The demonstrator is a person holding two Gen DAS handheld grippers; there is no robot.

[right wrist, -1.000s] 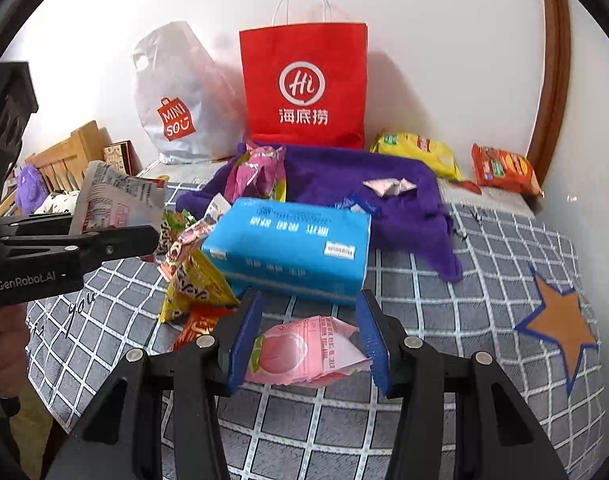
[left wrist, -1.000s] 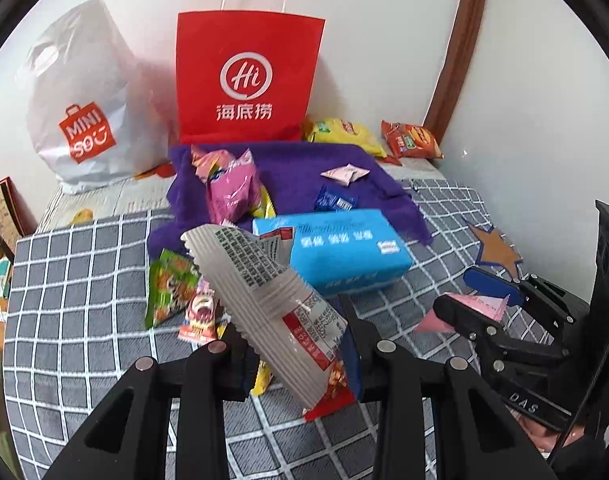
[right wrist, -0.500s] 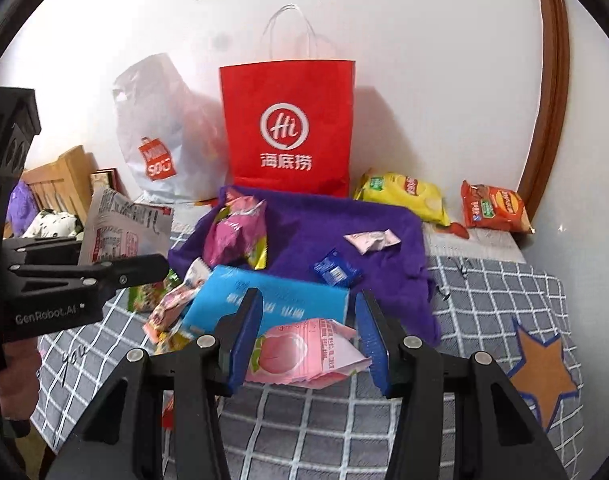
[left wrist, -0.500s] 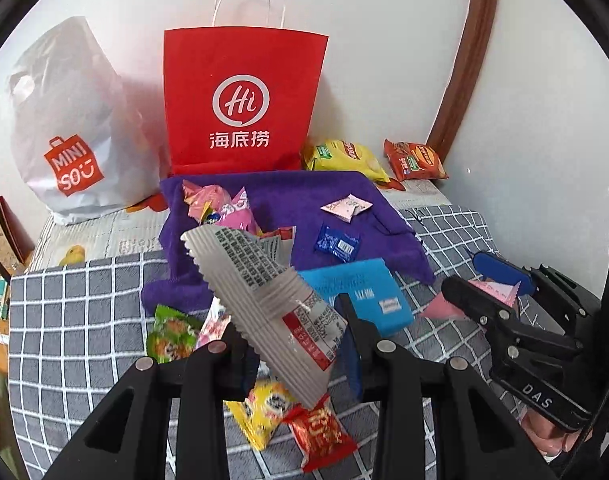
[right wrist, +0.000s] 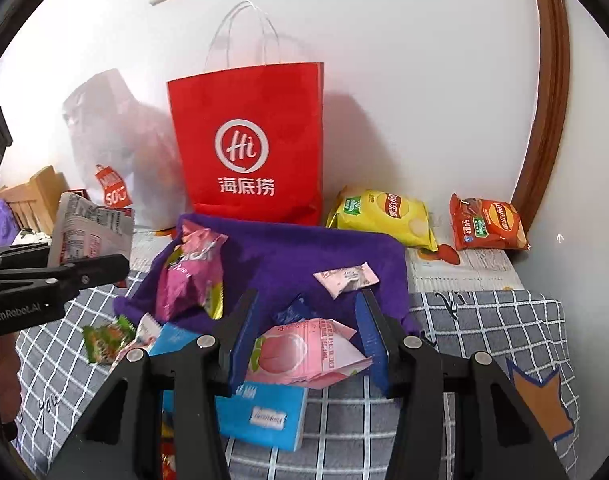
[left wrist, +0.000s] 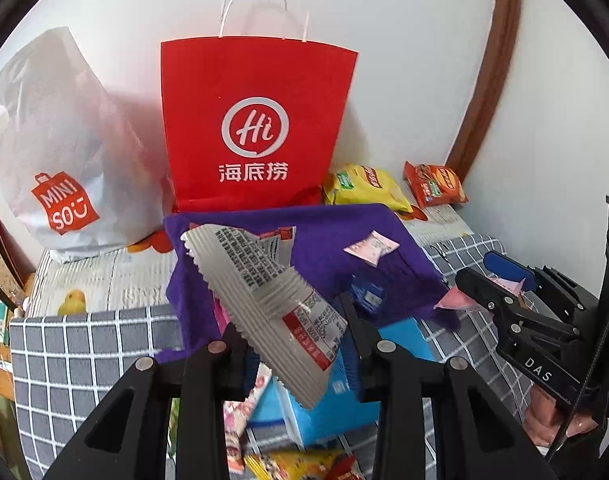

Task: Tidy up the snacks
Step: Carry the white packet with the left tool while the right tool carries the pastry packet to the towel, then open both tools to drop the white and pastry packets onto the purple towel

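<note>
My left gripper (left wrist: 298,344) is shut on a silver snack packet (left wrist: 264,300) with printed text and a red label, held in the air above the bed. My right gripper (right wrist: 306,340) is shut on a pink peach snack packet (right wrist: 300,354). Each gripper shows in the other view: the right one (left wrist: 504,292) with the pink packet, the left one (right wrist: 56,276) with the silver packet (right wrist: 92,232). A red paper bag (left wrist: 256,128) stands against the wall behind a purple cloth (left wrist: 324,248), and it also shows in the right wrist view (right wrist: 252,148).
On the purple cloth (right wrist: 284,256) lie a pink-magenta packet (right wrist: 188,272), a small pink sachet (right wrist: 346,278) and a blue sachet (right wrist: 294,312). A blue tissue pack (right wrist: 260,416) lies below. Yellow (right wrist: 380,216) and red (right wrist: 484,224) chip bags lie by the wall. A white Miniso bag (left wrist: 60,152) stands left.
Both grippers have risen and moved toward the red bag with their packets still held. The bag looks larger and the tissue pack has dropped lower in both views.
</note>
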